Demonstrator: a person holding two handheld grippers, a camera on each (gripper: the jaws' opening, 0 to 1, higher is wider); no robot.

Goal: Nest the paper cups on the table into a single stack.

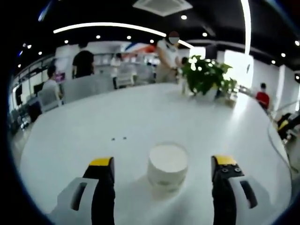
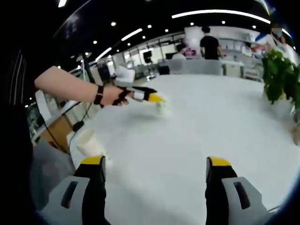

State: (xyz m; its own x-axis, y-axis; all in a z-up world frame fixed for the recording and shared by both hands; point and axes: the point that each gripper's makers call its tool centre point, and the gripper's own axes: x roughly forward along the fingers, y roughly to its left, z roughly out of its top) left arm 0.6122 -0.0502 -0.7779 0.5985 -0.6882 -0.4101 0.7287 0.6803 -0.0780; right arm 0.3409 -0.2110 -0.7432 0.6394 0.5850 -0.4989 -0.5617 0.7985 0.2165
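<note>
A white paper cup (image 1: 167,166) stands on the white round table (image 1: 117,117), level with the yellow tips of my left gripper (image 1: 163,162). That gripper is open, with a wide gap on both sides of the cup. In the right gripper view the same cup (image 2: 162,108) sits at the tip of the left gripper (image 2: 155,99), which a person's hand (image 2: 115,96) holds. A second white cup (image 2: 88,142) rests near the table's left edge, just beyond my right gripper's left jaw. My right gripper (image 2: 155,162) is open with nothing between its jaws.
A potted green plant (image 1: 206,75) stands at the far side of the table and also shows as the plant (image 2: 281,75) at the right. Chairs (image 1: 86,86) and several people are beyond the table. A wide bare stretch of table (image 2: 211,126) lies ahead.
</note>
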